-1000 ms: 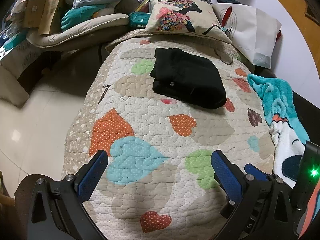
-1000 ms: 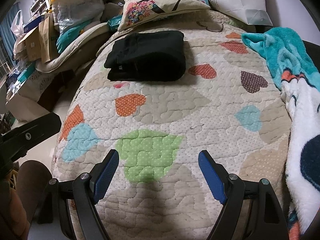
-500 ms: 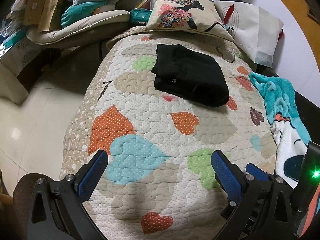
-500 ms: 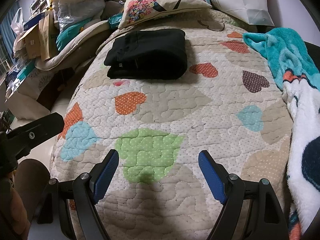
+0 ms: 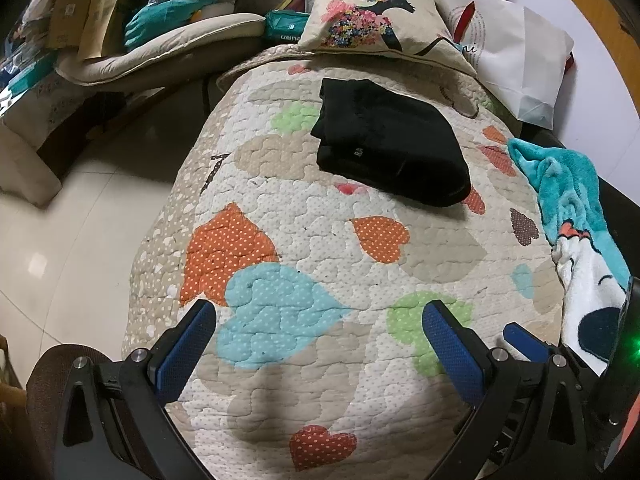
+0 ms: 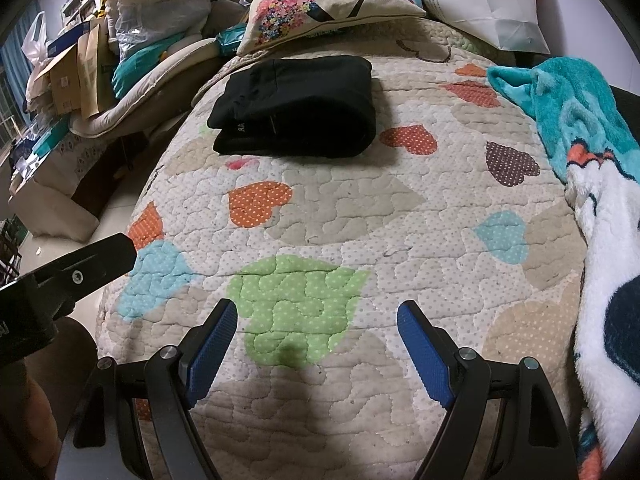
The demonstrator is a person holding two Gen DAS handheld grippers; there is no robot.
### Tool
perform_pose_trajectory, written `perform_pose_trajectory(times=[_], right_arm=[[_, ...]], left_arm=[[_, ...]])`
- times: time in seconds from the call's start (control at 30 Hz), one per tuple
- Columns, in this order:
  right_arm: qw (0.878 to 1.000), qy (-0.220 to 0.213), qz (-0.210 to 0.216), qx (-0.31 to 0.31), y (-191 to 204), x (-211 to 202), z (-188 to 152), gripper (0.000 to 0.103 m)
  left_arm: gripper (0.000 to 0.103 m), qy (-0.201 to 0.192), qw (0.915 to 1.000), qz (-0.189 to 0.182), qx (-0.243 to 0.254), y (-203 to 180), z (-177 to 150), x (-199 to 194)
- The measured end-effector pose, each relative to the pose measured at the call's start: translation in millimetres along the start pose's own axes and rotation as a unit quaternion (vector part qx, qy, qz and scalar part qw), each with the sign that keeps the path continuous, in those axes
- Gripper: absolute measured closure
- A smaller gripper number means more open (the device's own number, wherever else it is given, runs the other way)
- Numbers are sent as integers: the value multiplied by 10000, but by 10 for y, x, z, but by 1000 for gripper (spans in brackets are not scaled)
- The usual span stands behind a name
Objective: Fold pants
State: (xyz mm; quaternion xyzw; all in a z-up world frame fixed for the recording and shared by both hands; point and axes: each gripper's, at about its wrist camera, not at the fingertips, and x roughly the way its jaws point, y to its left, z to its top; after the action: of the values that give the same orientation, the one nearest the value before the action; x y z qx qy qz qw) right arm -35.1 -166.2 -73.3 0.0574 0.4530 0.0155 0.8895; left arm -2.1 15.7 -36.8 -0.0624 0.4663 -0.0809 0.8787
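I take the quilt (image 5: 320, 240) with its coloured hearts as my landmark, since it covers the whole working surface in both wrist views. The black pants (image 5: 390, 142) lie on the far half of the quilt, already folded into a thick, compact rectangle, with a small pale label showing on the near edge; in the right wrist view the same bundle (image 6: 296, 106) sits flat, its rounded fold turned to the right. My left gripper (image 5: 320, 320) hangs over the near end of the quilt, above the light blue heart, with its blue pads (image 5: 186, 350) spread wide and nothing between them. My right gripper (image 6: 316, 320) is likewise over the near end of the quilt, above the green heart, its fingers (image 6: 426, 354) held far apart and empty. Both grippers are well apart from the pants. Part of the left gripper's black body pokes into the right wrist view at the quilt's left edge. A floral cushion (image 5: 372, 20) rests at the quilt's far end, just beyond the pants, with a white bag (image 5: 516, 52) beside it. A teal and white fleece blanket (image 6: 588, 152) lies along the quilt's right side. Left of the quilt I see pale floor tiles (image 5: 60, 240) and piled boxes (image 6: 68, 76).
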Motion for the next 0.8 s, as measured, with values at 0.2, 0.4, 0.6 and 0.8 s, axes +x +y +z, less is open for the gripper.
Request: perform_pose_trajectory(times=[0.2, 0.4, 0.6, 0.8], right_arm=[[10000, 0, -23, -36, 1, 7, 4, 16], [10000, 4, -32, -45, 3, 11, -2, 16], [10000, 7, -31, -45, 10, 12, -1, 16], [10000, 7, -30, -65, 13, 20, -8, 16]], left_arm=[[0, 31, 10000, 7, -13, 11, -5, 21], [0, 60, 10000, -3, -36, 27, -13, 41], [0, 61, 10000, -7, -41, 24, -13, 42], [0, 58, 10000, -8, -40, 24, -14, 44]])
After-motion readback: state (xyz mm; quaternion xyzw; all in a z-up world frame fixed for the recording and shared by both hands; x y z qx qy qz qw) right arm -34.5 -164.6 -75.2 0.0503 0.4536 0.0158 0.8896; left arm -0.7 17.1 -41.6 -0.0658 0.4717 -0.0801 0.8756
